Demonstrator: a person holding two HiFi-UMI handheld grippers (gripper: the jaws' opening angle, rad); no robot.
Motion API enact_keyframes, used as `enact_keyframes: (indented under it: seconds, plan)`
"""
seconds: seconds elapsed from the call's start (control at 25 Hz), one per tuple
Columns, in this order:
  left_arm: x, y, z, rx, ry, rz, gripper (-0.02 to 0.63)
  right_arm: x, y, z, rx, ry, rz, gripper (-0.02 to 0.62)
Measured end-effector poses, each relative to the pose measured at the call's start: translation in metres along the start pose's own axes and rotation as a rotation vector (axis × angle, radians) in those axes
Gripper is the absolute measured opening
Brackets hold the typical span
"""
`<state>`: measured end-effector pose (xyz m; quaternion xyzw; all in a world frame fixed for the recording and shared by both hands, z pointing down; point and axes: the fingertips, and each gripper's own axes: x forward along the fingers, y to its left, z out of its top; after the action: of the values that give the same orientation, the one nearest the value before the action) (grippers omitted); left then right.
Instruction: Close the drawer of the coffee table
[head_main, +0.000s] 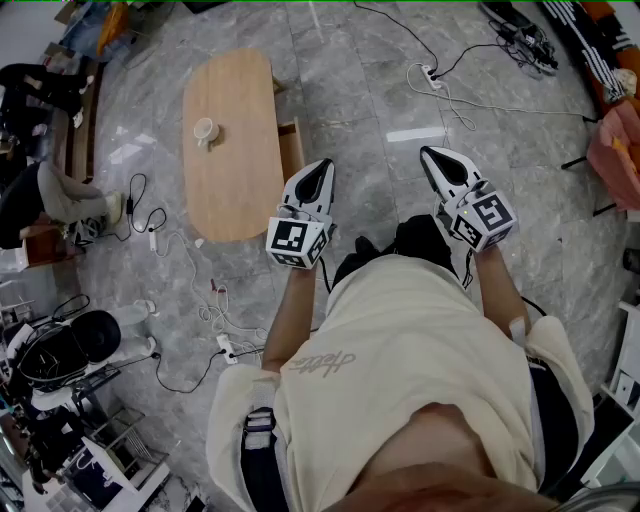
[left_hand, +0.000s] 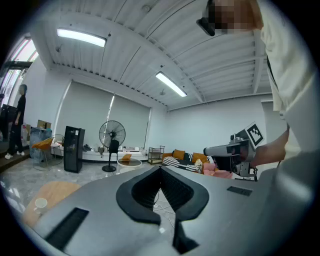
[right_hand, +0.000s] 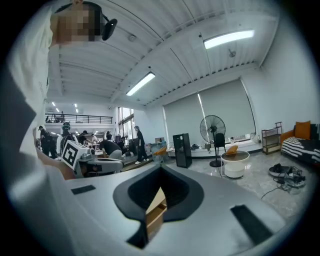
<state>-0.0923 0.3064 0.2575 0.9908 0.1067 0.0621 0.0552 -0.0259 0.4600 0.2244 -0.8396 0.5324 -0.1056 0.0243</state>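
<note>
The coffee table (head_main: 232, 160) has a long oval wooden top and stands on the grey floor ahead of me, with a white cup (head_main: 204, 131) on it. Its wooden drawer (head_main: 291, 148) sticks out open on the side facing me. My left gripper (head_main: 322, 166) is shut and empty, its tip just right of the drawer and apart from it. My right gripper (head_main: 430, 153) is also shut and empty, further right over bare floor. The left gripper view shows the tabletop (left_hand: 52, 194) and cup (left_hand: 40, 203) low at left. Through the right gripper's (right_hand: 161, 170) jaw opening a corner of the drawer (right_hand: 156, 211) shows.
White cables and a power strip (head_main: 432, 76) lie on the floor to the far right, more cables (head_main: 215, 310) at near left. A seated person (head_main: 40, 190) and clutter fill the left edge. A standing fan (left_hand: 111, 135) and a black tower unit (left_hand: 73, 149) stand beyond the table.
</note>
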Motion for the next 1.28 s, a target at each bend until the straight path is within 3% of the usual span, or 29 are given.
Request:
enact_keyframes:
  seconds: [0.28, 0.64, 0.8, 1.08, 1.28]
  plan:
    - [0.026, 0.014, -0.002, -0.01, 0.014, 0.001, 0.005, 0.01, -0.023, 0.006, -0.005, -0.016, -0.022, -0.006]
    - [0.113, 0.028, 0.004, 0.004, 0.078, 0.057, 0.005, 0.049, -0.127, -0.002, 0.023, 0.048, -0.02, -0.006]
    - [0.159, 0.048, 0.019, -0.089, 0.061, 0.079, 0.005, 0.09, -0.175, 0.017, -0.062, 0.078, 0.025, -0.006]
    - [0.217, 0.088, 0.03, -0.258, -0.022, 0.272, 0.005, 0.135, -0.254, 0.024, -0.018, 0.085, 0.158, -0.006]
    - [0.221, 0.116, 0.032, -0.21, 0.013, 0.396, 0.005, 0.18, -0.274, 0.028, -0.012, 0.107, 0.224, -0.006]
